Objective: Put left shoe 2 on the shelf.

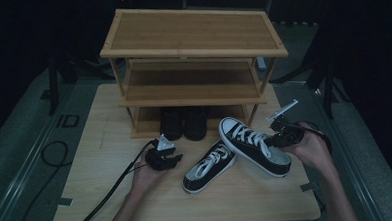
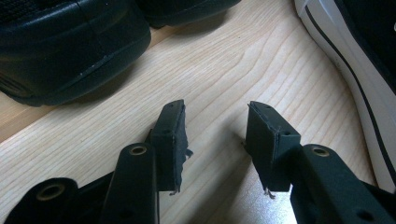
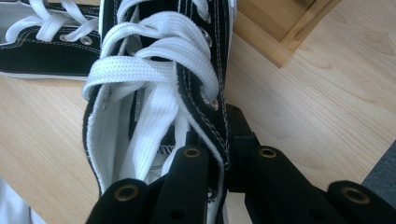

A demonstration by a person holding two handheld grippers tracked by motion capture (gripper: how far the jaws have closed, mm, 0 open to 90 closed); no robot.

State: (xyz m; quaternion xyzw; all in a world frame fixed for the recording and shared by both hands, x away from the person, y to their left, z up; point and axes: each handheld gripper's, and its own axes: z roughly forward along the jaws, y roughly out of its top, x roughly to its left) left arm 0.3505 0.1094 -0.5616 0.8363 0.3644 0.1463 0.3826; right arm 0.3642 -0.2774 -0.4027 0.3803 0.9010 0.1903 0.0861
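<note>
The right sneaker (image 1: 254,146) is seen lying near the right of the tabletop (image 1: 95,145), its long axis set diagonally, toe toward the rack (image 1: 194,65) and heel toward the person's right hand (image 1: 311,148). Its collar beside the top eyelets is pinched by the right tool (image 3: 223,154), one jaw inside the shoe and one outside. The other sneaker (image 1: 209,166) is laid beside it, toe toward the near edge, its heel meeting the first shoe's side. The left tool (image 2: 215,140) is held spread above bare wood, with nothing between its jaws. A pale wooden tabletop is shown, carrying a three-tier rack; dark shoes (image 1: 184,122) are tucked on its lowest shelf. The room beyond is dim, and little can be made out there. The dark shoes are partly hidden by shadow.
</note>
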